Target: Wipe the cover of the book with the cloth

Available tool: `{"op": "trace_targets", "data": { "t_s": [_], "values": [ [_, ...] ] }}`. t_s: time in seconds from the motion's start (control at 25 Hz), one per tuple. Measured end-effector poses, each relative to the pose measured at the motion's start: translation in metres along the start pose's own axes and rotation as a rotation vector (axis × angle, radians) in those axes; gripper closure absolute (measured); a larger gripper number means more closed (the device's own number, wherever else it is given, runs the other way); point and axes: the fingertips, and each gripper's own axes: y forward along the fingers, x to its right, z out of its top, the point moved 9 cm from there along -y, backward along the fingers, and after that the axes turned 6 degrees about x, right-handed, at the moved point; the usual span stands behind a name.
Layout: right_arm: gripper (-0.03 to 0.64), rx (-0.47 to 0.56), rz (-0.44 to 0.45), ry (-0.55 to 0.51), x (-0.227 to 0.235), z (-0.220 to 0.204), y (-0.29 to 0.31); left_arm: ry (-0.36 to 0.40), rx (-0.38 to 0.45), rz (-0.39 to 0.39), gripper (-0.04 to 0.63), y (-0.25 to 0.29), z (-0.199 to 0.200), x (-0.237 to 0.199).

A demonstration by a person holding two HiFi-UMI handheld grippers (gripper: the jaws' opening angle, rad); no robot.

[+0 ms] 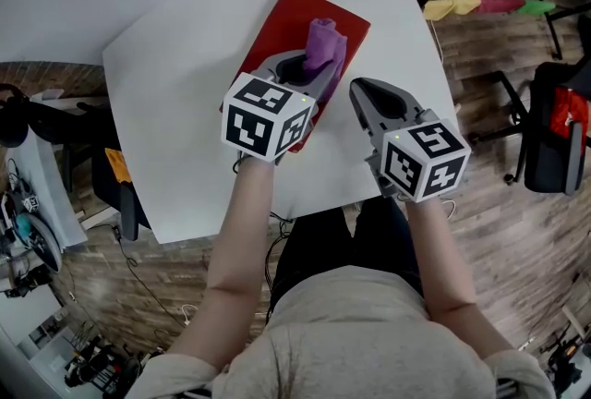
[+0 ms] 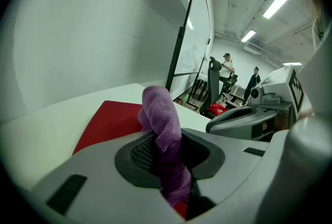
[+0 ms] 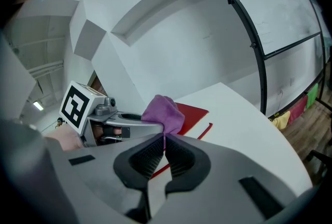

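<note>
- Nearest to us, the person's forearms [image 1: 242, 231] reach out over the near edge of the white table [image 1: 185, 111], one gripper in each hand.
- The left gripper [image 1: 294, 69] is clamped on a purple cloth [image 1: 323, 46]. In its own view the jaws pinch the cloth's [image 2: 161, 114] middle, so one bunched end sticks up past them and a tail hangs below.
- The red book [image 1: 295, 14] lies flat on the table directly under that gripper. Its long axis runs away from us, leaning a little to the right at the far end.
- We cannot tell whether the hanging tail touches the cover.
- The right gripper [image 1: 365, 92] sits just beside the book's right edge, over bare table. Its jaws are pressed together with nothing between them.
- What matters, we judge: the cloth hangs about mid-cover, with red showing beyond it and toward us, so strokes would run along the long axis. The left hand is the one placed to make them; the right is near enough to steady the book.
</note>
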Motion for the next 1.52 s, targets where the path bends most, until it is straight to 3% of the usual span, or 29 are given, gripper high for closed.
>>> {"op": "trace_targets", "data": {
  "t_s": [1.52],
  "values": [
    [0.592, -0.065, 0.132, -0.103, -0.045, -0.016, -0.015, -0.138, 0.077, 0.184, 0.488, -0.08, -0.057, 0.022]
  ]
}}
